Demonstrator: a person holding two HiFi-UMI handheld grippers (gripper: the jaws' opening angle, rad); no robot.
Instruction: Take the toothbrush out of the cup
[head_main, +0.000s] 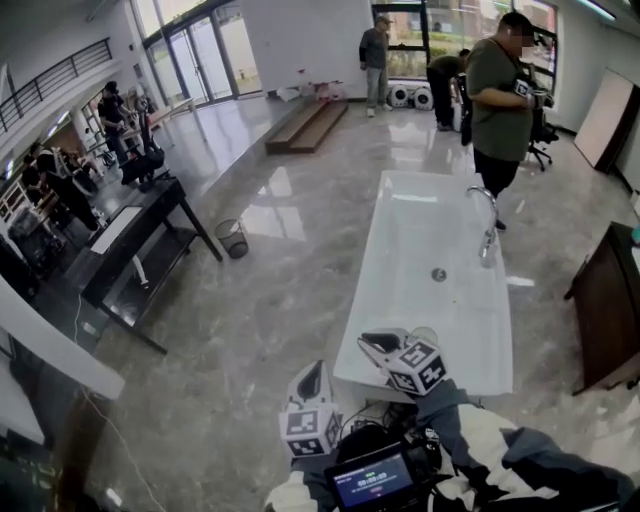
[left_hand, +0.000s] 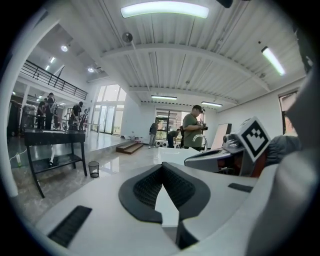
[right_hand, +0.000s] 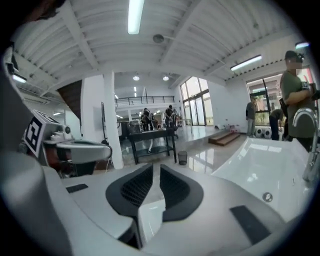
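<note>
1. Ahead of the right gripper (right_hand: 153, 167), the white basin (head_main: 400, 250) lies open.
2. Its faucet (head_main: 487, 225) stands far ahead, rightward.
3. Left of the left gripper (left_hand: 162, 167), open floor (head_main: 270, 300) reaches a black table (head_main: 140, 225) and bin (head_main: 232, 238).

White sink (head_main: 420, 260), grey marbled floor (head_main: 280, 300)

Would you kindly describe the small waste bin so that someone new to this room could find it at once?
Start at the long black table on the glossy floor, left of the big white basin. Just past the table's far right leg, in the open space between table and basin, stands the waste bin. It is the only low, dark, tapered bucket standing by itself on the floor, apparently of mesh.
</note>
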